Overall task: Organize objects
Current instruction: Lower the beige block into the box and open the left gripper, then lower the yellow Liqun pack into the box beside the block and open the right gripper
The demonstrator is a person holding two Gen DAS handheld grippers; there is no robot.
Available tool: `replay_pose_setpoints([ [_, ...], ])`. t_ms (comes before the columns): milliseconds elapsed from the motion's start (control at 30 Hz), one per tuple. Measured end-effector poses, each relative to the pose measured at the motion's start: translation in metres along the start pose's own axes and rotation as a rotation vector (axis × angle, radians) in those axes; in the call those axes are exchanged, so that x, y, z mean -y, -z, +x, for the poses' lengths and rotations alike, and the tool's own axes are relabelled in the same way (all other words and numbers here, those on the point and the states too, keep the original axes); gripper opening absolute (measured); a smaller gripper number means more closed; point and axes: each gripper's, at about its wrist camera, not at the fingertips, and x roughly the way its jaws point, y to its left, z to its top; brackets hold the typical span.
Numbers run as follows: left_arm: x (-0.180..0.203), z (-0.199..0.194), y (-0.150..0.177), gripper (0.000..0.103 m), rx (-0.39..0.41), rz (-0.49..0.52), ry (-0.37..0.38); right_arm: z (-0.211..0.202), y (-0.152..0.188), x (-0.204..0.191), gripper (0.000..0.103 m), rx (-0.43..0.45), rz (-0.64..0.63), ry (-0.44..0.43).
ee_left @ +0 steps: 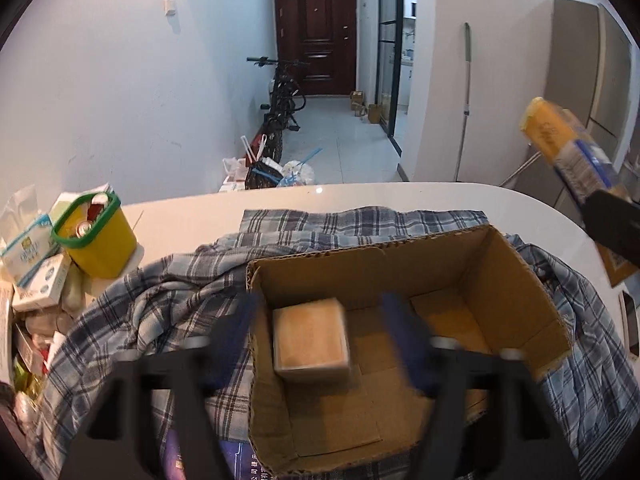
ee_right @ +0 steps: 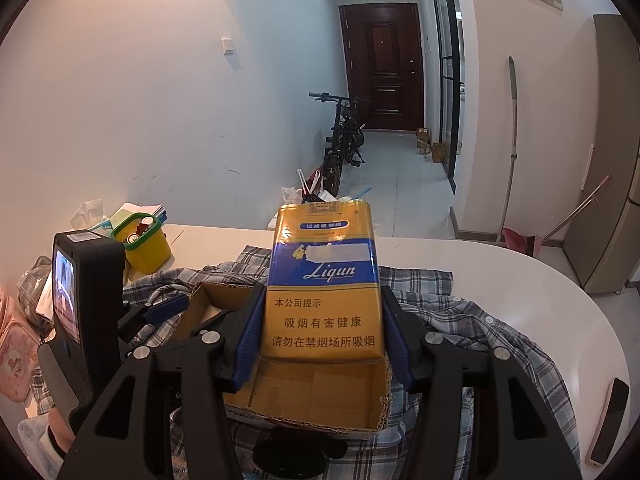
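An open cardboard box [ee_left: 516, 276] sits on a plaid shirt on the white table; it also shows in the right wrist view [ee_right: 316, 404]. A small tan box [ee_left: 310, 338] lies inside it at the left. My left gripper [ee_left: 320, 340] is open and empty just above the box's near side, its fingers blurred. My right gripper [ee_right: 322, 336] is shut on a yellow and blue Liqun cigarette carton [ee_right: 322, 276], held upright above the cardboard box. The carton shows at the right in the left wrist view [ee_left: 568, 148].
A yellow tub with a green rim [ee_left: 98, 236] and cartons [ee_left: 32, 264] stand at the table's left. A plaid shirt [ee_left: 160, 304] lies under the box. A phone [ee_right: 610, 420] lies near the table's right edge. The left gripper body [ee_right: 86, 300] is left of the box.
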Motion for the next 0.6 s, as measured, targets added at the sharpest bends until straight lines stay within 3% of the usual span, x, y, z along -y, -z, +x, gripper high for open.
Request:
replay_pose_setpoints([
  [167, 0.003, -0.026, -0.006, 0.087, 0.106, 0.025, -0.018, 0.003, 0.0, 0.002, 0.053, -0.011, 0.012, -0.006],
  [300, -0.006, -0.047, -0.011, 0.087, 0.188, -0.014, -0.02, 0.002, 0.0, 0.002, 0.054, -0.009, 0.011, -0.009],
  [467, -0.015, -0.066, -0.018, 0.089, 0.243, -0.035, 0.004, 0.009, 0.003, 0.0, 0.054, -0.029, 0.015, -0.017],
  [600, -0.016, -0.069, -0.019, 0.103, 0.259, -0.038, -0.03, 0.017, 0.006, 0.001, 0.054, -0.057, 0.028, -0.024],
])
